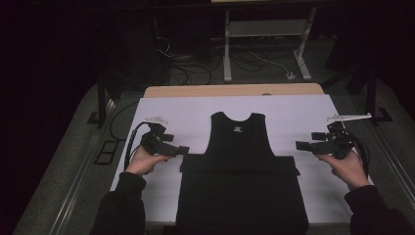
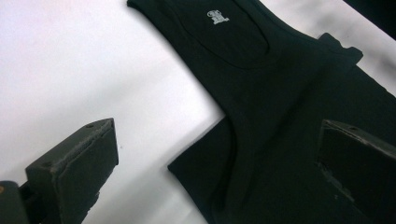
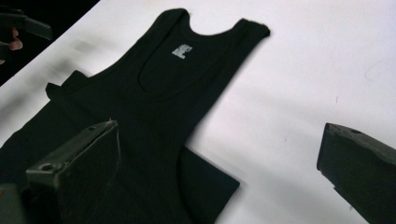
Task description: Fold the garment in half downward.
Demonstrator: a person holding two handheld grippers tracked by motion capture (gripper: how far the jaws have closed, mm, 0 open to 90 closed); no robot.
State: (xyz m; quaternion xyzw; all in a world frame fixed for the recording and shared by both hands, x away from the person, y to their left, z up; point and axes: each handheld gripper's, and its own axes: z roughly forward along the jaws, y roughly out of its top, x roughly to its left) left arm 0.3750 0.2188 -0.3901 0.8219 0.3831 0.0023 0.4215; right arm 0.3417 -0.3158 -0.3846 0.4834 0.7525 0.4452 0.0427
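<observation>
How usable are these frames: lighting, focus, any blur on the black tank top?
High view: room dark, only the white sheet is lit; the tank top reads as a flat silhouette. Left gripper view: top sharp, sheet nearly blown out. Right gripper view: slight smearing at the top's far edge.

The room is dark. A white-covered desk (image 1: 166,110) with a wooden far edge stands on grey floor (image 1: 58,166); cables (image 1: 195,63) and a white metal frame (image 1: 266,29) lie beyond.

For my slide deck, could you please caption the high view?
Black tank top lying on the white table, flanked by the open left gripper and right gripper.
</observation>
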